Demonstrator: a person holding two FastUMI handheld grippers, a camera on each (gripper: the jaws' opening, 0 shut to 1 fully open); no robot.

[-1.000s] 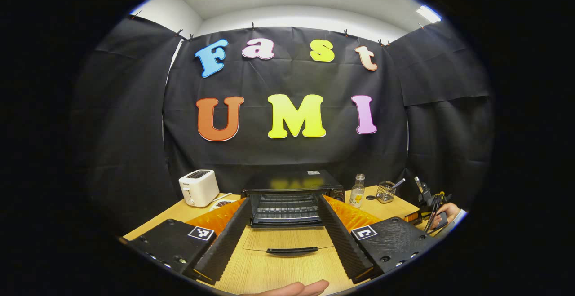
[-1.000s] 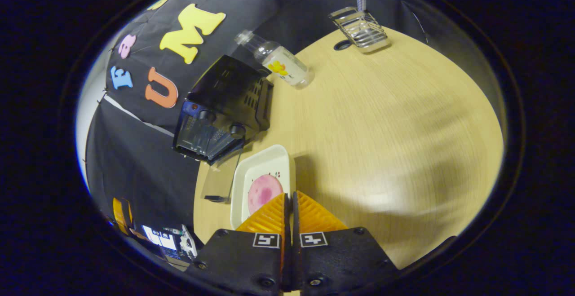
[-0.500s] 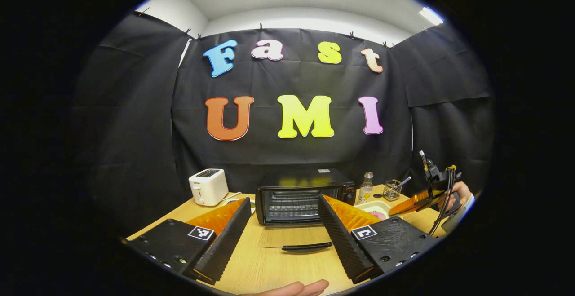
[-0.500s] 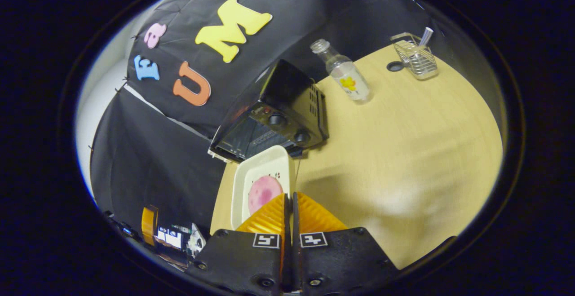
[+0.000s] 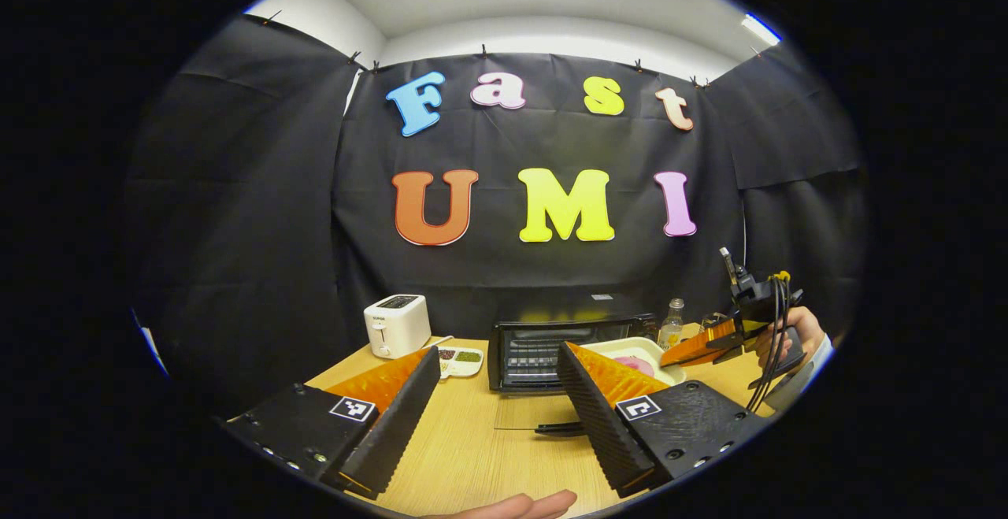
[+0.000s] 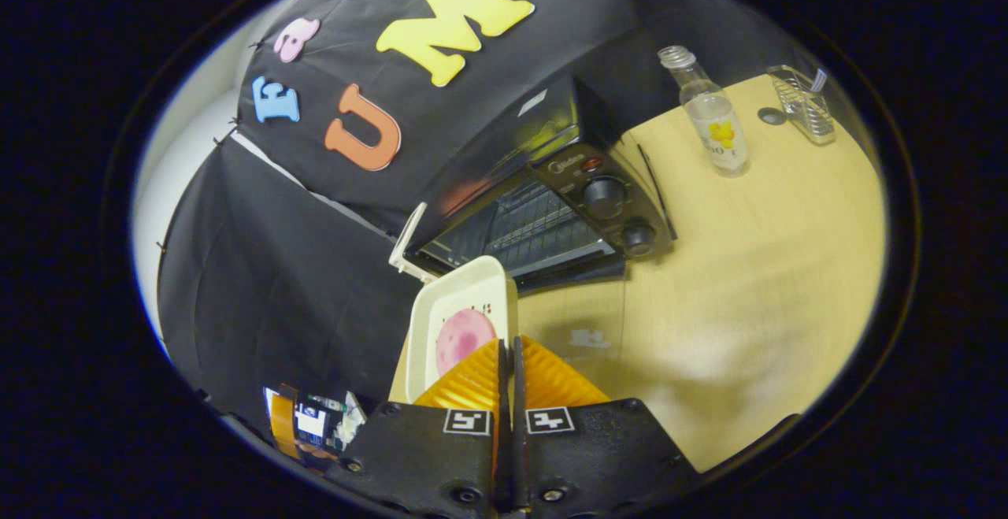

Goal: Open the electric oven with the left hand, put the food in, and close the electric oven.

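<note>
While you held the left gripper low over the wooden table, its two fingers stood spread wide with nothing between them, one running toward 7 o'clock and the other toward 5 o'clock in the left gripper view. Between those fingers, toward 12 o'clock, the electric oven sat open, its rack visible inside and its glass door folded down flat toward you, the dark handle lying near the right-hand finger. At about 10 o'clock from the oven a white toaster stood near the back wall, with a small dish just beside it. At 3 o'clock your other hand carried the right gripper, which held a white tray just in front of the oven's right side, a clear bottle standing behind it. In the right gripper view, the right gripper had its fingers pressed together on the near rim of the tray, and the food, a round pink slice, lay on the tray just ahead of the fingertips. The tray's far edge reached up toward 12 o'clock, close to the oven's open mouth, though I cannot tell whether it touched. The bottle and a wire holder stood on the table at about 2 o'clock.
</note>
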